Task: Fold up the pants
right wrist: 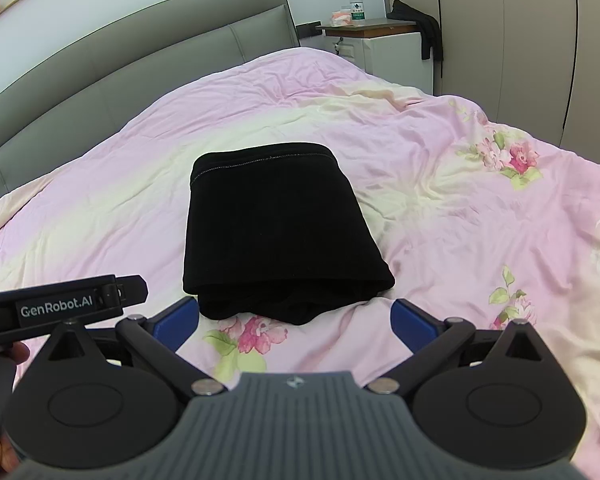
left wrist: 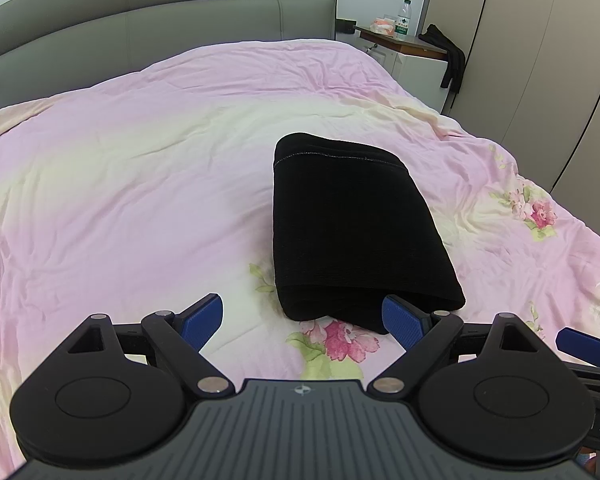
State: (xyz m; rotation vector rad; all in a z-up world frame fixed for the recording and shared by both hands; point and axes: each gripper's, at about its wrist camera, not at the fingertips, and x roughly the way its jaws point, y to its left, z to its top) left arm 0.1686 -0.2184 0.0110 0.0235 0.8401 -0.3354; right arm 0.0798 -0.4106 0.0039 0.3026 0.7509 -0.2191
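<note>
I see the folded pants (left wrist: 352,224) lying lengthwise away from me on the bed (left wrist: 140,184), left claw (left wrist: 304,320) and right claw (right wrist: 296,320) both spread apart, holding nothing

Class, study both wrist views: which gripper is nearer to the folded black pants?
Left, narrowly. The left gripper has one blue finger at the folded black pants' near edge; the right gripper sits just short of them. Both are open and empty.

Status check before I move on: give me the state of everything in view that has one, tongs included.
Black knit pants: folded into a compact stack, lying flat on the bed, nothing gripping them.
Left tongs: open, empty, just short of the pants' near edge.
Right tongs: open, empty, near that same edge.
Pink floral duvet: spread out, wrinkled.
Clear plastic water bottle: upright on the nightstand, capped.
Black garment: draped over the nightstand's edge.
</note>
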